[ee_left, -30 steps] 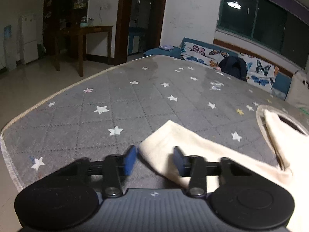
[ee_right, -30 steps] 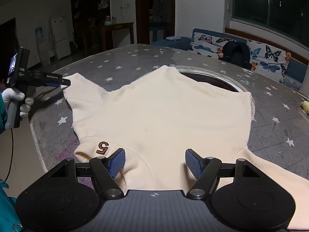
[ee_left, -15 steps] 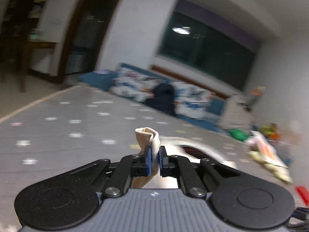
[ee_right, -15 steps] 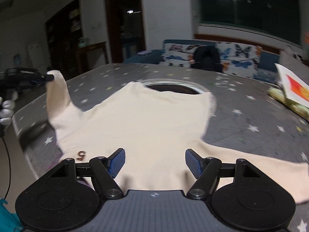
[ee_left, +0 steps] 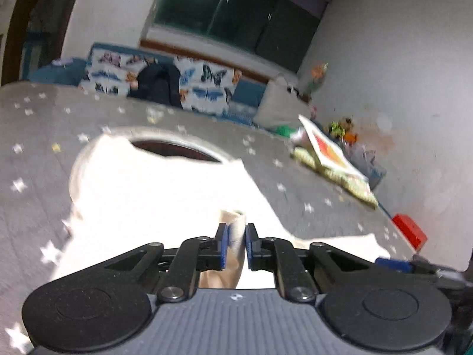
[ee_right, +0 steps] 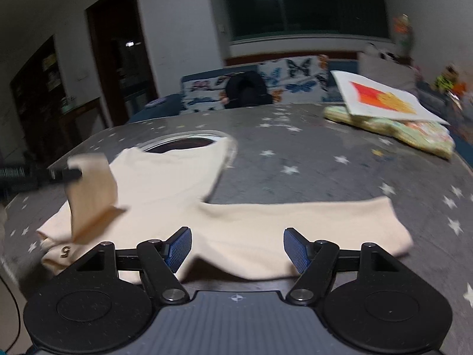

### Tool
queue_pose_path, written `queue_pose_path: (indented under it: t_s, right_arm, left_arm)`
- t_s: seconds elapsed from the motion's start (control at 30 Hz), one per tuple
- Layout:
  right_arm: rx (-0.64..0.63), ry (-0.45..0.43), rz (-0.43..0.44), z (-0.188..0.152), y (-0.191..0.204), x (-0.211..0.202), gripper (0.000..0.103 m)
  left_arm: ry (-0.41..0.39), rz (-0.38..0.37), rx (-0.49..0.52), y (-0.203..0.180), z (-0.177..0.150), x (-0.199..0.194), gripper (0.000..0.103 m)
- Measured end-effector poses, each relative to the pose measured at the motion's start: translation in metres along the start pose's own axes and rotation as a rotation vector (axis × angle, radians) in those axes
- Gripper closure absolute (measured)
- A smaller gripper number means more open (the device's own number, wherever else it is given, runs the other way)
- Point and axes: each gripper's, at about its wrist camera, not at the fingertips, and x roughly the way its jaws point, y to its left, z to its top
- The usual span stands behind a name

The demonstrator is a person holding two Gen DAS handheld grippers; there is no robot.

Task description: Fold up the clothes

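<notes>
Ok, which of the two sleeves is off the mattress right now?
The left sleeve: the left gripper pinches its cuff and holds it over the body. The right sleeve lies flat ahead of the open right gripper.

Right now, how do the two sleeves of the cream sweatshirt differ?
The left sleeve is lifted off the grey star-print mattress, pinched in the left gripper and bending over the body. The right sleeve lies flat and outstretched, ungripped, ahead of the open right gripper. Both are the same cream fabric.

Grey star-print cover (ee_right: 325,159) w/ book (ee_right: 384,97) on folded cloth (ee_right: 414,136); butterfly sofa (ee_left: 204,88) behind; red block (ee_left: 409,230) at edge.
</notes>
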Motion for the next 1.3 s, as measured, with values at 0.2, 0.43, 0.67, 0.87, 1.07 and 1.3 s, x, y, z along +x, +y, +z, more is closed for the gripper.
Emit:
queue_pose_path:
  t_s: [0.2,0.43,0.67,0.87,1.07,1.3]
  right_arm:
    - [0.07,-0.016,-0.076,-0.003,-0.027,-0.005,0.031]
    - [0.145,-0.038,-0.192,0.0,-0.06,-0.009,0.031]
    - [0.22,-0.011,-0.228,-0.001,-0.084,-0.002,0.031]
    - [0.235,0.022,-0.274,-0.002,-0.092,0.011,0.033]
    - [0.219,0.024,-0.335,-0.002,-0.097,0.016,0.034]
    - [0.208,0.025,-0.301,0.003,-0.099,0.021,0.078]
  left_arm:
    - [0.029,-0.004,0.025,0.003,-0.004,0.001,0.06]
    - [0.017,0.033,0.076,0.012,-0.002,-0.009,0.045]
    - [0.019,0.051,0.13,0.022,-0.005,-0.022,0.042]
    - [0.061,-0.017,0.207,0.005,-0.014,-0.012,0.042]
    - [0.106,-0.084,0.284,-0.013,-0.021,0.003,0.042]
    - [0.17,-0.139,0.334,-0.029,-0.033,0.02,0.042]
